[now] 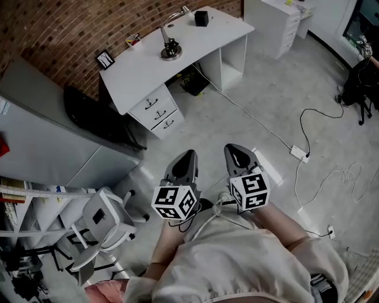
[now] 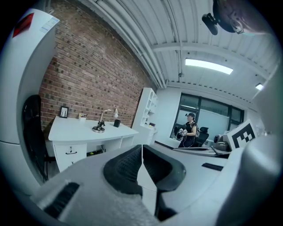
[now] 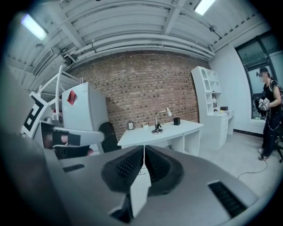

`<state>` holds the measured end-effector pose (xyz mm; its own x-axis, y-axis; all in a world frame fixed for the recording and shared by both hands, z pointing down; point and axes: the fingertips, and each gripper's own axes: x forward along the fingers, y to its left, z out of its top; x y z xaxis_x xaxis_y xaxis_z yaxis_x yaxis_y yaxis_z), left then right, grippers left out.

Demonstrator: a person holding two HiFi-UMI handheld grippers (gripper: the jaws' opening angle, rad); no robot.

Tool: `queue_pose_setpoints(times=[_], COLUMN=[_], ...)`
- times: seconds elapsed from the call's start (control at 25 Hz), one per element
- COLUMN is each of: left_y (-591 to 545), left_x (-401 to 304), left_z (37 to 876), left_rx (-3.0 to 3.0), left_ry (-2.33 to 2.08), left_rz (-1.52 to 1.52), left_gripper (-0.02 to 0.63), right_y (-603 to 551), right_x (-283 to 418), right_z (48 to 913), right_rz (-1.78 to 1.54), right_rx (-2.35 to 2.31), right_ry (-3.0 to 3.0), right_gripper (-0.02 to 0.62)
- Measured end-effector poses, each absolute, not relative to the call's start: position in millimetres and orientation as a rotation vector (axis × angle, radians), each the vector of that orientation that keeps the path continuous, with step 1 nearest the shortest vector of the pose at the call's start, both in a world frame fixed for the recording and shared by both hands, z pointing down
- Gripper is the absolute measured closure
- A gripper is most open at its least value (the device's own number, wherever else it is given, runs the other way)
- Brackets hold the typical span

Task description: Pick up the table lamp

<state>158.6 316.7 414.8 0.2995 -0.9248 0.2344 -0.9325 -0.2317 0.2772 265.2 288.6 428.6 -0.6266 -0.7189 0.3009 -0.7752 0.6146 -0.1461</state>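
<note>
On the white desk (image 1: 195, 44) a small cup (image 1: 134, 41) is holding a few pens. A black pot (image 1: 201, 18) is standing near the far corner, and I cannot tell what is in it. The drawers (image 1: 157, 112) under the desk's left end are sitting shut. A dark thing (image 1: 194, 83) is lying on the floor in the open bay under the right end.

The desk is backing onto the brick wall (image 1: 71, 29), and its front edge is facing a wide stretch of bare floor (image 1: 260, 100). A black chair (image 1: 95, 115) is crowding the desk's left end, and a white swivel chair (image 1: 103, 222) is standing to the person's left. A cable is running from the bay to a power strip (image 1: 299, 154) on the right.

The table lamp (image 1: 171, 44) is standing upright on its round base near the middle of the desk, between the cup and the black pot. A picture frame (image 1: 105, 59) is standing at the left corner.

The left gripper (image 1: 188, 155) and the right gripper (image 1: 234, 149) are pointing side by side toward the desk. Each has its jaws pressed together with nothing between them. The lamp is standing well apart from both. It is showing left of the jaw tips in the left gripper view and just above them in the right gripper view.
</note>
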Motion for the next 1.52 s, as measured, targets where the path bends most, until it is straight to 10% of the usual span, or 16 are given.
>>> queue_pose_setpoints(times=[1.52], left_y=[-64], left_x=[-71], left_z=[420], left_rx=[2.192], left_ry=[-1.639], left_rz=[-0.054], left_gripper=[0.583], right_y=[-83], right_x=[36], right_z=[429], right_rz=[0.342], right_rx=[1.184], right_ry=[-2.57], right_gripper=[0.566])
